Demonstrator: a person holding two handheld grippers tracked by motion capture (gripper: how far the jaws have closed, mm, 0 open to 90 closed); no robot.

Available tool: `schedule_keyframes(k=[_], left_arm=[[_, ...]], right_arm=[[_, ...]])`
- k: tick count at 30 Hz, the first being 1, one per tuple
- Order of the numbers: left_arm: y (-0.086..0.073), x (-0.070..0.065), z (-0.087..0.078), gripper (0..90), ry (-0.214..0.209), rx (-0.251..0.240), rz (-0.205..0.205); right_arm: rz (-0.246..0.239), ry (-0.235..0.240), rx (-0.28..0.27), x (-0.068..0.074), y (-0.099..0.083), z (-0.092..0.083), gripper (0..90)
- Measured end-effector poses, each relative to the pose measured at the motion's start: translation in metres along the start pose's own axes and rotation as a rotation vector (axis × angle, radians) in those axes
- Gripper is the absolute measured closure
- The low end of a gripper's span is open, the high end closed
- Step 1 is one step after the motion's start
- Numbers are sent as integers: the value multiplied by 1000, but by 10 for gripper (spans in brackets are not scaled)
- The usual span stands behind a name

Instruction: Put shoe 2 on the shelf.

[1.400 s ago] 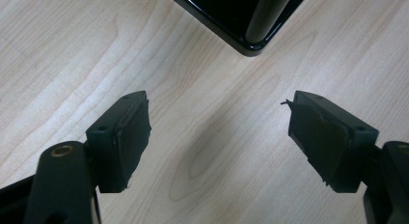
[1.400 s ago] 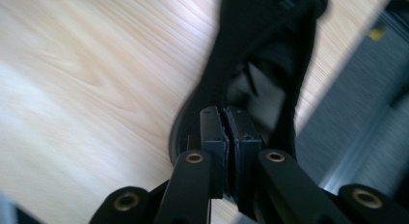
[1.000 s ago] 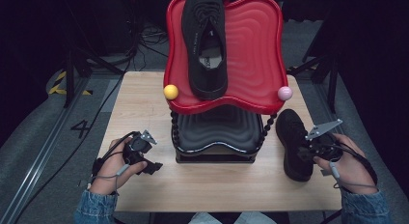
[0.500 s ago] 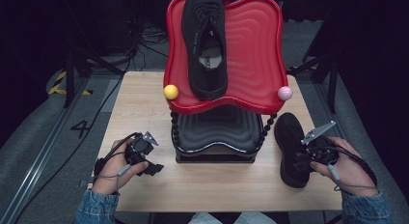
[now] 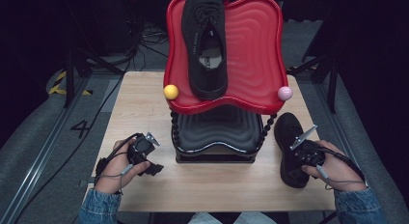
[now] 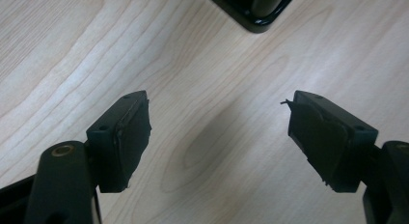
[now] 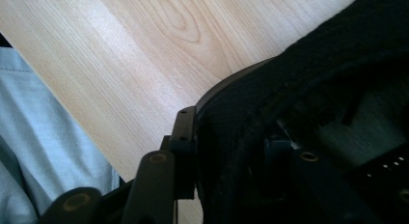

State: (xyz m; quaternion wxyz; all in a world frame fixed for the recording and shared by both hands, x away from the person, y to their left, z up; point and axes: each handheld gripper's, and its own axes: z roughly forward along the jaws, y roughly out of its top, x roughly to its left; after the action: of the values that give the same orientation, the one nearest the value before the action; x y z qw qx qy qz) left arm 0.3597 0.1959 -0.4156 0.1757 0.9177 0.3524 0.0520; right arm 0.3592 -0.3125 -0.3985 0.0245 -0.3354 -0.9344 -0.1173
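A wooden table [image 5: 144, 108] carries a two-tier shoe rack [image 5: 219, 137] at its centre, taken here as the reference. The rack's red upper tray [image 5: 255, 50] holds one black shoe [image 5: 205, 40] on its left half. A second black shoe [image 5: 289, 149] is located on the table just right of the rack. Its heel wall is clamped between the jaws of the right gripper [image 7: 226, 151]. Left of the rack, the left gripper [image 6: 217, 137] is held over bare wood, its jaws spread wide and empty.
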Motion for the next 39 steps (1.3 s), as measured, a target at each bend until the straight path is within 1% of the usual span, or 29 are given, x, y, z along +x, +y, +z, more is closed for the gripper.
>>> schedule_keyframes(k=[2, 3, 6, 7, 8, 10, 13, 15, 16, 18, 19, 20, 21, 22, 23, 24, 25, 27, 28, 29, 30, 32, 33, 34, 35, 36, 37, 38, 39], left_arm=[[-1, 1, 1, 234, -6, -3, -5], [-1, 2, 1, 234, -1, -4, -10], [-2, 5, 0, 234, 4, -9, -14], [-2, 6, -2, 234, -16, -7, -21], [-2, 8, -4, 233, -14, -19, -21], [-1, 13, -8, 232, -21, -48, -38], [0, 21, -12, 234, -15, -62, -76], [0, 23, -13, 238, 0, -99, -122], [-1, 23, -13, 236, 5, -105, -125], [-2, 24, -12, 234, 8, -104, -126], [-2, 23, -11, 234, 5, -97, -121], [-3, 23, -10, 234, 10, -93, -111], [-3, 21, -8, 234, 10, -85, -96], [-3, 20, -6, 231, 3, -82, -91], [-3, 19, -5, 232, 7, -77, -78], [-3, 17, -3, 231, -2, -75, -78], [-3, 16, -3, 232, 4, -74, -60], [-3, 14, -1, 230, -10, -70, -49], [-3, 14, 0, 230, -1, -68, -36], [-3, 13, 1, 230, -10, -69, -40], [-3, 12, 2, 230, -6, -67, -39], [-4, 11, 5, 229, 17, -66, -37], [-5, 11, 7, 230, 23, -60, -47], [-6, 10, 9, 230, 25, -52, -60], [-6, 9, 10, 233, 41, -29, -65], [-6, 6, 10, 240, 38, -6, -80], [-6, 4, 10, 243, 42, 7, -82], [-6, 3, 8, 243, 50, 8, -71], [-6, 1, 7, 244, 33, 7, -85]], right_arm=[[-6, 17, 13, 1, 1, 3, 697], [-13, 21, 24, 2, 2, 6, 699], [-15, 36, 26, 1, 4, 7, 737], [-8, 46, 24, 1, 4, 7, 759], [-6, 57, 25, 0, 4, 7, 779], [8, 71, 29, 0, 4, 8, 800], [15, 59, 35, 1, 4, 8, 793], [7, 38, 34, 4, 4, 8, 758], [-18, 19, 37, 6, 5, 8, 714], [-66, -17, 32, 10, 6, 9, 672], [-125, -25, 80, 13, 8, 15, 670], [-135, -24, 111, 16, 12, 15, 672], [-151, -41, 127, 16, 14, 16, 674], [-145, -55, 148, 18, 17, 16, 686], [-133, -49, 156, 18, 18, 16, 695], [-114, -29, 168, 15, 20, 16, 702], [-111, -27, 170, 14, 20, 16, 710], [-89, -4, 163, 11, 20, 15, 728], [-78, 7, 157, 11, 19, 14, 734], [-76, 10, 152, 10, 18, 13, 744], [-67, 11, 152, 10, 18, 13, 753], [-50, 15, 147, 11, 17, 11, 777], [-54, 19, 144, 10, 17, 10, 792], [-49, 20, 137, 11, 17, 9, 844], [-47, 6, 135, 12, 17, 5, 851], [-48, -1, 134, 12, 18, 2, 862], [-53, 3, 135, 12, 18, -2, 870], [-51, -1, 127, 13, 19, -5, 871], [-47, 9, 118, 14, 20, -8, 873]])
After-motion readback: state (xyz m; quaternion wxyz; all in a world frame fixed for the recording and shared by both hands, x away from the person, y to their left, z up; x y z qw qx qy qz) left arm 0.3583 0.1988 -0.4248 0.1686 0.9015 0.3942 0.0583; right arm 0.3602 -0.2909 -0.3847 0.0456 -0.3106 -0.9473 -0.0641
